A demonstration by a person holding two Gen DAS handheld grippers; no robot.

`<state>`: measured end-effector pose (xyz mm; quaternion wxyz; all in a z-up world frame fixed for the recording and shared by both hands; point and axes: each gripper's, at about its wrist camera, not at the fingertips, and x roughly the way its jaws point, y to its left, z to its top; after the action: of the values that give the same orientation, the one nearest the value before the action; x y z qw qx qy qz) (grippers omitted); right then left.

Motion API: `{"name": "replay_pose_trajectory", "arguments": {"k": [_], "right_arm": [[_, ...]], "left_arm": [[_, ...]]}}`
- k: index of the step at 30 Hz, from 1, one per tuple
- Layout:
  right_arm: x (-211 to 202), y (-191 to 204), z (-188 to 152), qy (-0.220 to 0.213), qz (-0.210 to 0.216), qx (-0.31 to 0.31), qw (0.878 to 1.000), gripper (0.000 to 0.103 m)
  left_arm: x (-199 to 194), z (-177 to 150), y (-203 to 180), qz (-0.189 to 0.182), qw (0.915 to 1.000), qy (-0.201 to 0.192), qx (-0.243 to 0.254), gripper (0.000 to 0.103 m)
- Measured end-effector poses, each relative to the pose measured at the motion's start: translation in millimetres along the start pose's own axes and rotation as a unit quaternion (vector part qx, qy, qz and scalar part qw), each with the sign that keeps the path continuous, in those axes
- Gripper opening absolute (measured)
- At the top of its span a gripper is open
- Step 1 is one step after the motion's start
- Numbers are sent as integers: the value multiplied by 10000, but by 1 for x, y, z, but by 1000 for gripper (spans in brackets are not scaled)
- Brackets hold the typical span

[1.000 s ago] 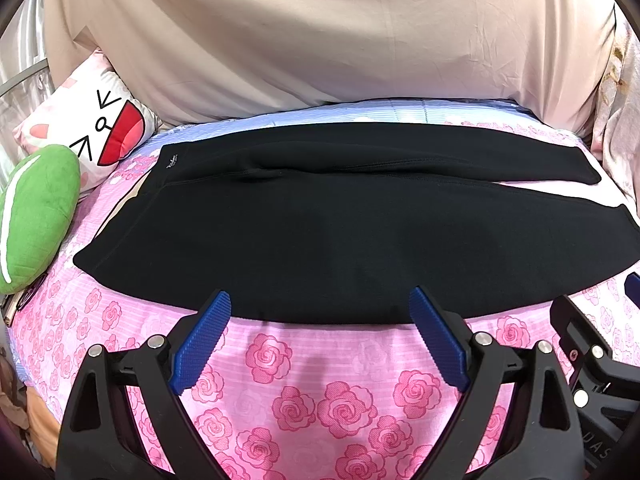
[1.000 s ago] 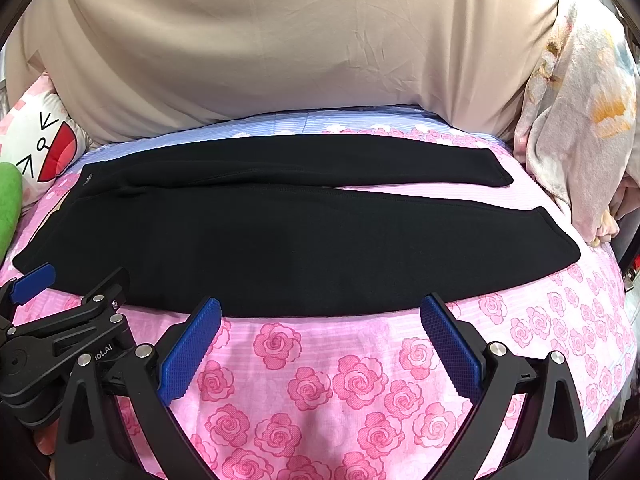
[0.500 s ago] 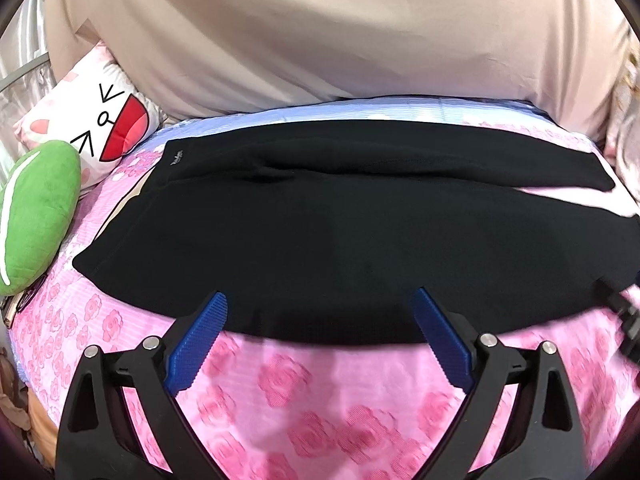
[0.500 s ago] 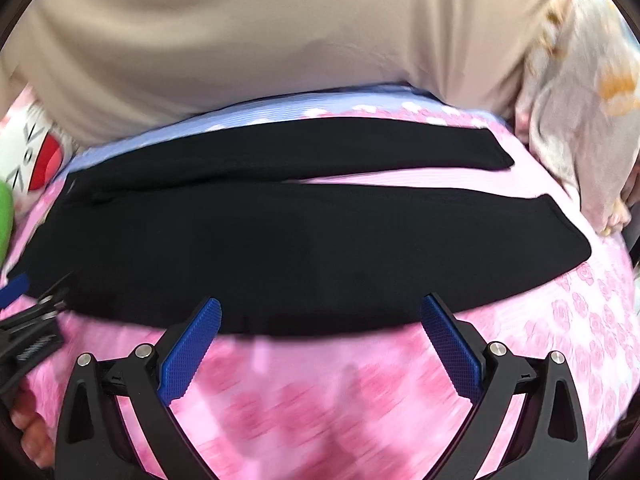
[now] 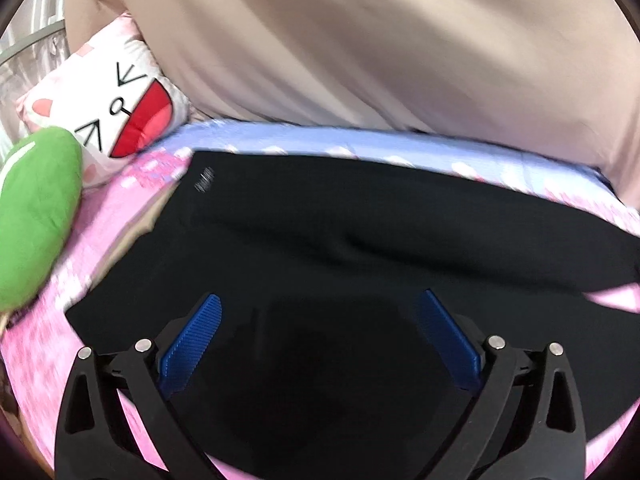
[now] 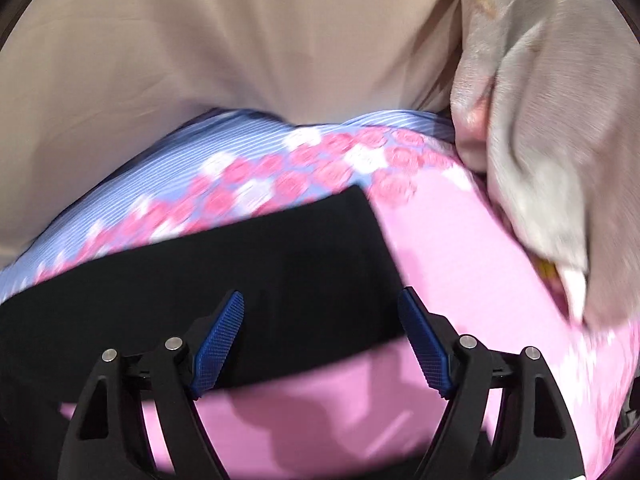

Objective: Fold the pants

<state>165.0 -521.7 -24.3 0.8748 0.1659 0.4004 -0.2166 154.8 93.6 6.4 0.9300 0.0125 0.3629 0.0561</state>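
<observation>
Black pants [image 5: 360,240] lie flat on the pink rose sheet [image 5: 48,340], waistband with a small label at the left. My left gripper [image 5: 320,298] hovers over the wide hip part. Its jaws are opening, and the blue pads [image 5: 192,348] stand far apart with only flat cloth below them. In the right wrist view the cuff end of one pant leg [image 6: 288,256] runs in from the left. My right gripper [image 6: 321,294] is above that cuff with its jaws closing. Its pads [image 6: 426,348] straddle the cloth's end, and I see no pinch on it.
A white cartoon-face pillow [image 5: 120,116] and a green plush [image 5: 36,216] sit at the bed's left end. Beige cloth [image 5: 380,48] hangs along the far side. A pale floral blanket [image 6: 552,140] is bunched at the right end, close to the cuff. Bare pink sheet [image 6: 460,248] lies between them.
Both grippers have moved forward from the near sheet to over the pants. The right one swung far right to the cuff end and its jaws have narrowed. The left jaws stand a little wider.
</observation>
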Motion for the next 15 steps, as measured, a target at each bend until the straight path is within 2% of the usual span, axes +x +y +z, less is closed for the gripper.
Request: {"name": "replay_pose_trajectory", "arguments": {"k": [4,7,8,10,11,12,13,15], "right_arm": [[38,-11,25,178,203,171,9995,77],[57,-6,32,249,109,10,9996,77],[59,-2,33,187,46,-96,9998,74],[58,4,34,130,113,-218,9996,58],[56,6,34,101,167,-265,9995,34],[55,8,34,102,363,-303,9988,14],[53,11,34,123,444,-312,9984,13],[47,18,32,25,308,-441,9985,11]], "left_arm": [[36,47,42,422,9990,-67,-145,98],[73,83,80,700,9969,81,-362,98],[90,99,97,732,9960,182,-477,98],[115,117,121,901,9930,299,-706,98],[129,125,132,981,9912,369,-807,98],[146,132,143,1071,9886,482,-944,98],[161,138,151,1065,9872,599,-1029,98],[193,144,161,1059,9843,893,-1092,98]]}}
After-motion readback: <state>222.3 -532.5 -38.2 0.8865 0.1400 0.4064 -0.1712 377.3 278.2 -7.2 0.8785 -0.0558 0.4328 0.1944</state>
